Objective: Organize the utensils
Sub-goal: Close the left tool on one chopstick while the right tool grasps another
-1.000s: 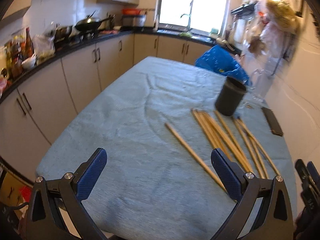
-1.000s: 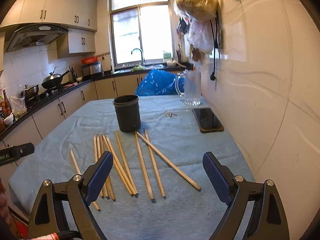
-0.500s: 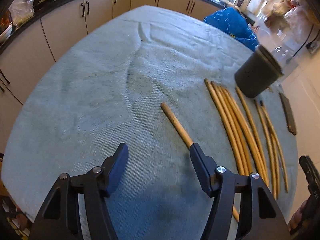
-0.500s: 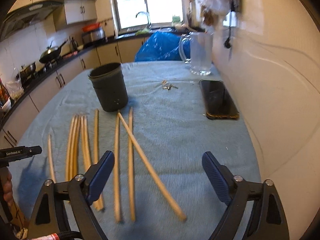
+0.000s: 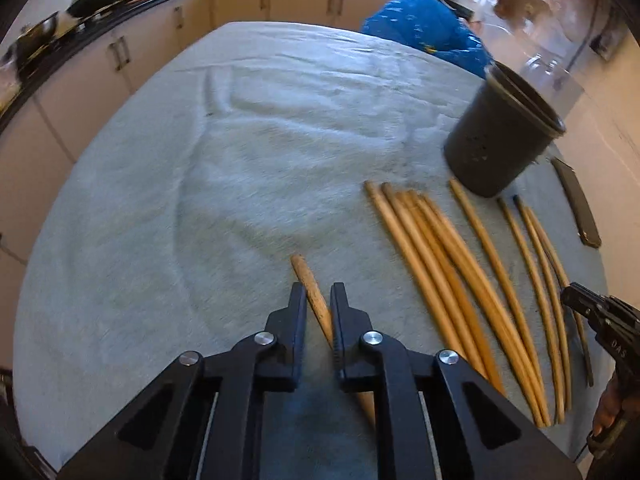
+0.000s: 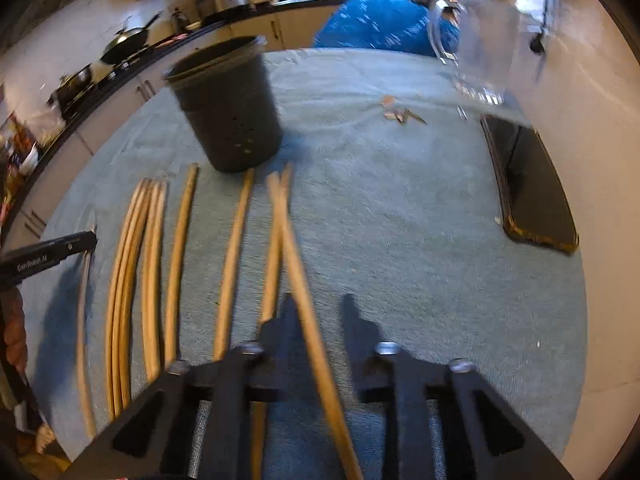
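The left gripper (image 5: pixel 318 300) points down at the cloth (image 5: pixel 240 184), jaws nearly closed around a lone chopstick (image 5: pixel 308 280) lying flat. The right gripper (image 6: pixel 318 308) is also low, jaws partly apart astride a slanted chopstick (image 6: pixel 296 264), not pinching it. Further out, more chopsticks (image 5: pixel 440 264) fan toward the dark holder (image 5: pixel 500 148). A phone (image 6: pixel 528 192) lies to the right.

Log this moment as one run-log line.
left gripper: shut on lone chopstick | right gripper: open over crossed chopstick | holder: upright
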